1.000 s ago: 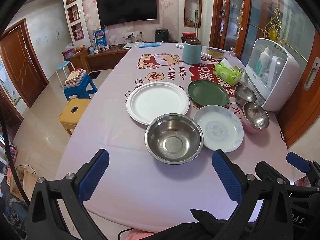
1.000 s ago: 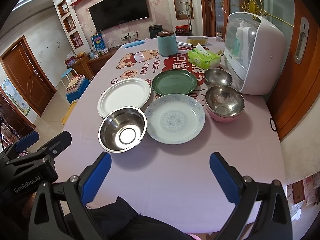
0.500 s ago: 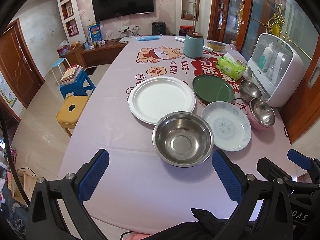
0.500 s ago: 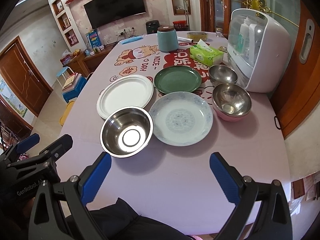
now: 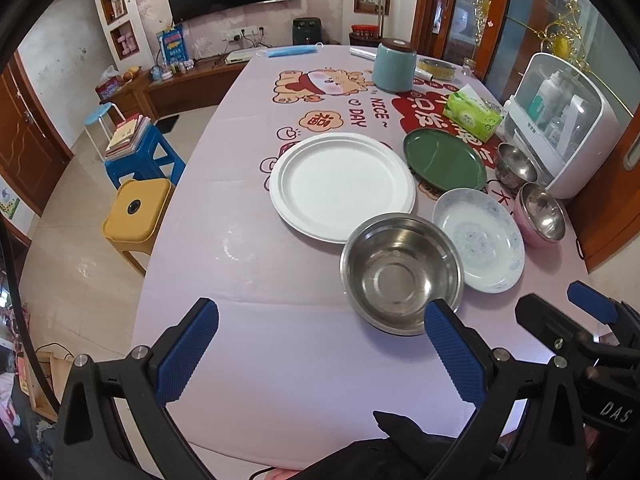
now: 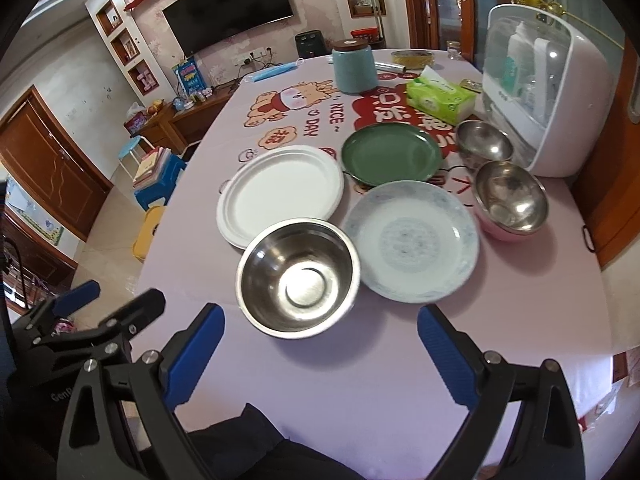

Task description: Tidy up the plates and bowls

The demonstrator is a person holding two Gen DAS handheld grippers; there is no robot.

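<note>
A pale pink tabletop (image 5: 280, 360) with cartoon prints fills the frame's middle. On it lie a large steel bowl (image 5: 401, 273), a white plate (image 5: 342, 186), a green plate (image 5: 444, 159), a blue-patterned plate (image 5: 478, 239), and two smaller steel bowls (image 5: 515, 165) at right, the nearer nested in pink. At the upper right stand a teal canister (image 5: 393, 65), a tissue pack (image 5: 472, 116) and a white cabinet (image 5: 560, 124).

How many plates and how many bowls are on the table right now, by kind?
Plates: 3, namely white plate, green plate, patterned plate.
Bowls: 3, namely big steel bowl, small steel bowl, pink bowl.
Total: 6
</note>
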